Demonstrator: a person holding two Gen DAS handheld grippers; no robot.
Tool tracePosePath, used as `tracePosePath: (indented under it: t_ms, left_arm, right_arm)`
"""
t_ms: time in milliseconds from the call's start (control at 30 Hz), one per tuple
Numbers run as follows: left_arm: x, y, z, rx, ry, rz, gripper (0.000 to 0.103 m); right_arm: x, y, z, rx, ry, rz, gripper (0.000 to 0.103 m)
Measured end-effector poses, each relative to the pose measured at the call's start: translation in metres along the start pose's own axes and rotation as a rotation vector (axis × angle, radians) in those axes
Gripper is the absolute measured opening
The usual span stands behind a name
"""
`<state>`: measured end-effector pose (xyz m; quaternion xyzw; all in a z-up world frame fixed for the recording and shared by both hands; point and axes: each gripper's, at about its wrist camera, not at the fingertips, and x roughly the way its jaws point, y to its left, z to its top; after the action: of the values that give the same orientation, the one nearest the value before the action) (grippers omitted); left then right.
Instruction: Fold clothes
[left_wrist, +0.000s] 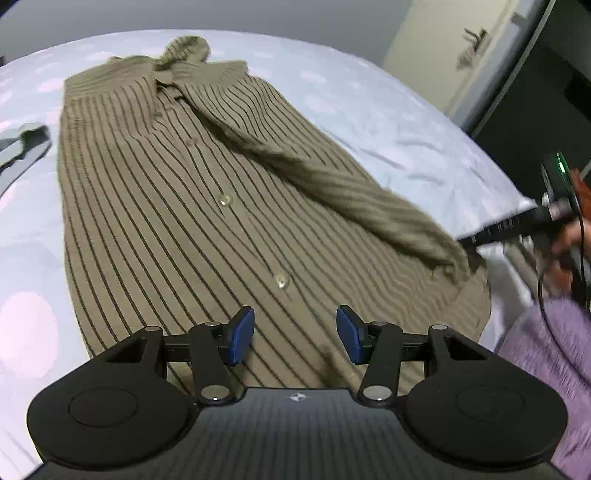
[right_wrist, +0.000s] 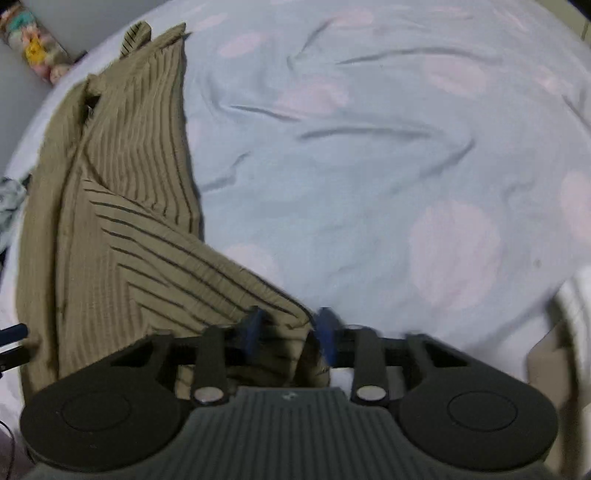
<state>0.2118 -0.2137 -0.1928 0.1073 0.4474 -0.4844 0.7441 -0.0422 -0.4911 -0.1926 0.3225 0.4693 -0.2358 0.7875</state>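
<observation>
An olive shirt (left_wrist: 177, 229) with dark stripes and pale buttons lies flat, buttoned side up, on the bed. Its right sleeve (left_wrist: 351, 192) runs diagonally across the body toward the hem. My left gripper (left_wrist: 295, 334) hovers open just above the lower hem, with nothing between its blue pads. In the right wrist view the sleeve (right_wrist: 207, 280) ends in a bunched cuff between the blue pads of my right gripper (right_wrist: 290, 332), which is shut on it. From the left wrist view the right gripper (left_wrist: 476, 240) shows blurred at the cuff.
The bed sheet (right_wrist: 369, 184) is pale blue with pink spots and wrinkled. A grey garment (left_wrist: 22, 144) lies left of the shirt. A hand (left_wrist: 569, 243) and a purple sleeve (left_wrist: 546, 350) are at the right. Soft toys (right_wrist: 33, 48) sit by the wall.
</observation>
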Motion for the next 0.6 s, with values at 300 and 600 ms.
tracePosePath:
  t_ms: [300, 600]
  left_arm:
    - [-0.03, -0.034, -0.008, -0.054, -0.056, 0.081, 0.047]
    - [-0.039, -0.052, -0.026, -0.176, -0.022, 0.033, 0.047]
  right_arm:
    - [-0.083, 0.049, -0.042, -0.219, -0.188, 0.111, 0.008]
    - [-0.089, 0.15, -0.122, -0.64, -0.2, 0.06, 0.008]
